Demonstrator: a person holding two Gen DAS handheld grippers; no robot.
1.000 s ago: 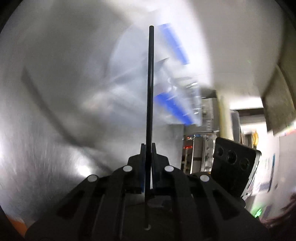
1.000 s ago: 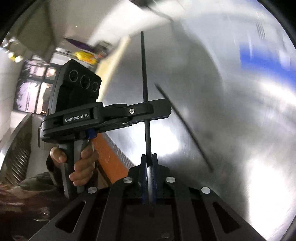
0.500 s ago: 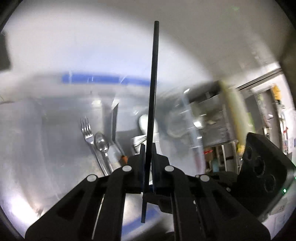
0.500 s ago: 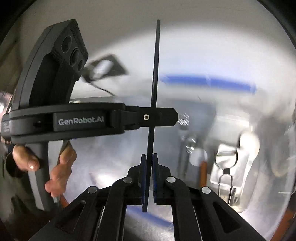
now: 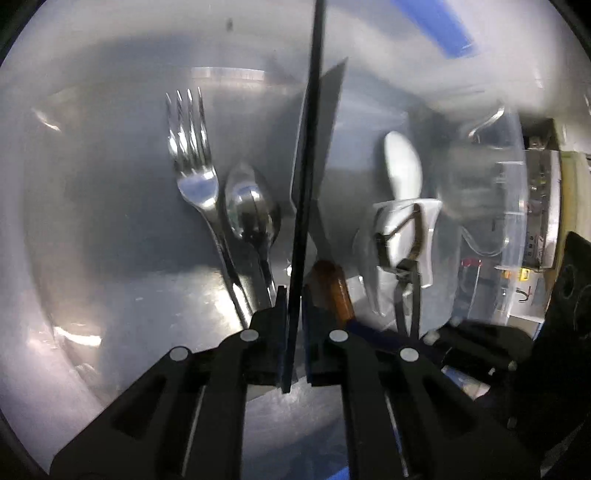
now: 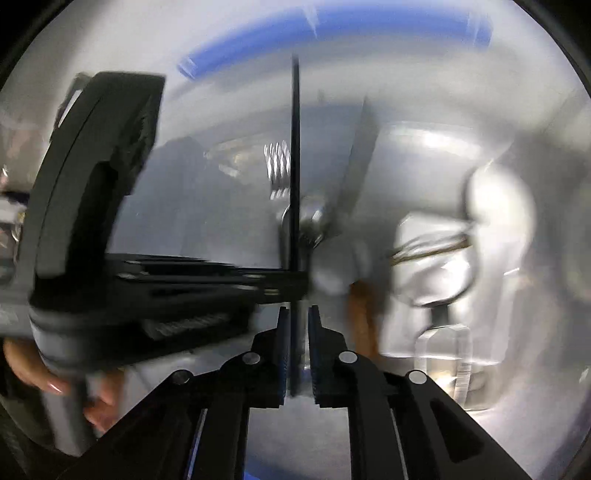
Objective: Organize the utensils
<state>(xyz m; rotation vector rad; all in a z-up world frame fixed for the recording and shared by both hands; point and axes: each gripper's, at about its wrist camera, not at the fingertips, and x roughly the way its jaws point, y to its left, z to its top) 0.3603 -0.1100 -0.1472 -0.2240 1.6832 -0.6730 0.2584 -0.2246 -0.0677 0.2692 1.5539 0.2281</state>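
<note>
My left gripper point(image 5: 294, 295) is shut on a thin black stick point(image 5: 308, 140), likely a chopstick, that points straight ahead. Below it on a steel surface lie a metal fork point(image 5: 194, 173), a metal spoon point(image 5: 251, 214), a knife with a brown handle point(image 5: 330, 284), a white spoon point(image 5: 402, 166) and a peeler point(image 5: 402, 254). My right gripper point(image 6: 296, 314) holds a second black stick point(image 6: 295, 166) between nearly closed jaws. The left gripper's body point(image 6: 110, 236) crosses the right wrist view. The fork point(image 6: 279, 166) and brown handle point(image 6: 364, 314) show there, blurred.
A clear plastic container point(image 5: 491, 184) stands at the right of the utensils. Blue tape strips point(image 5: 439, 26) mark the surface at the far side, and also show in the right wrist view point(image 6: 332, 29). A hand point(image 6: 33, 373) holds the left gripper's handle.
Both grippers have swung down and closer to the laid-out utensils, which now look larger. Each still holds its black stick. The right view is motion-blurred.
</note>
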